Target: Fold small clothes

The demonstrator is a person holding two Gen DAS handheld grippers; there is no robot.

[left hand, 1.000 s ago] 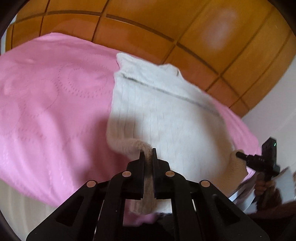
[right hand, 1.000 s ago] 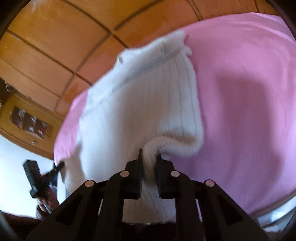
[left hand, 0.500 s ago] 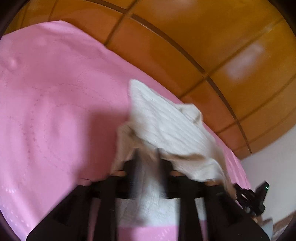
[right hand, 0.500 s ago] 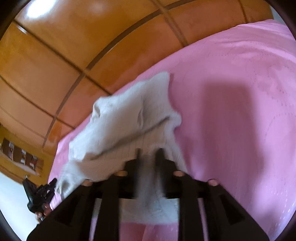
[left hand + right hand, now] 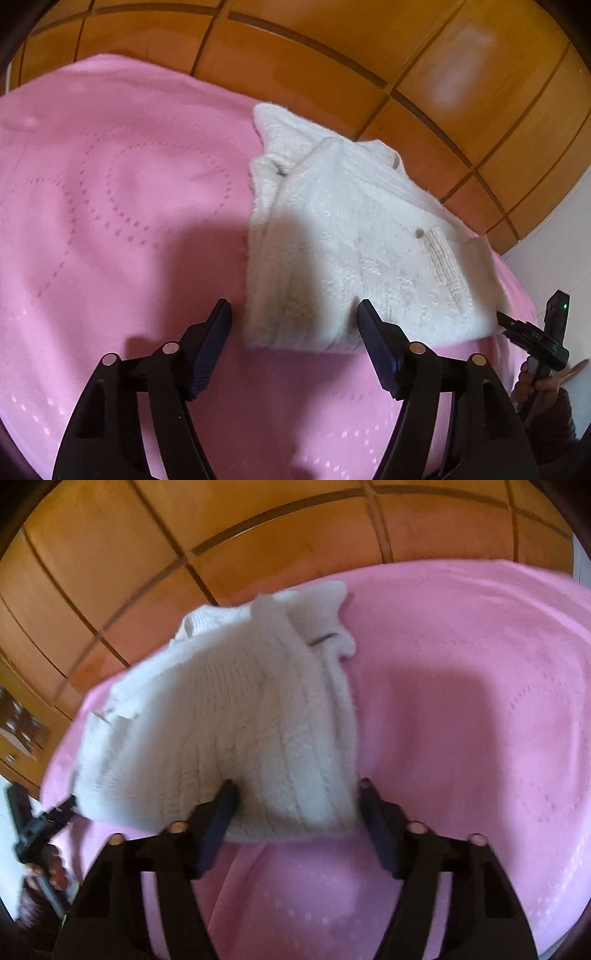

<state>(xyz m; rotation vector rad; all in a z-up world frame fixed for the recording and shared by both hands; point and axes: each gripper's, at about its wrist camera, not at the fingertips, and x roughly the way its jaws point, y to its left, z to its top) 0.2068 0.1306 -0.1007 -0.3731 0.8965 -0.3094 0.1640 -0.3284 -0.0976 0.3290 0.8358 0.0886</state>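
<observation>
Jaws on both the left gripper (image 5: 293, 314) and right gripper (image 5: 295, 794) have let go and are narrowing again, pinching nothing, so the white knit top (image 5: 354, 251) now lies doubled over on the pink bedspread (image 5: 110, 221), one fold landed.
</observation>
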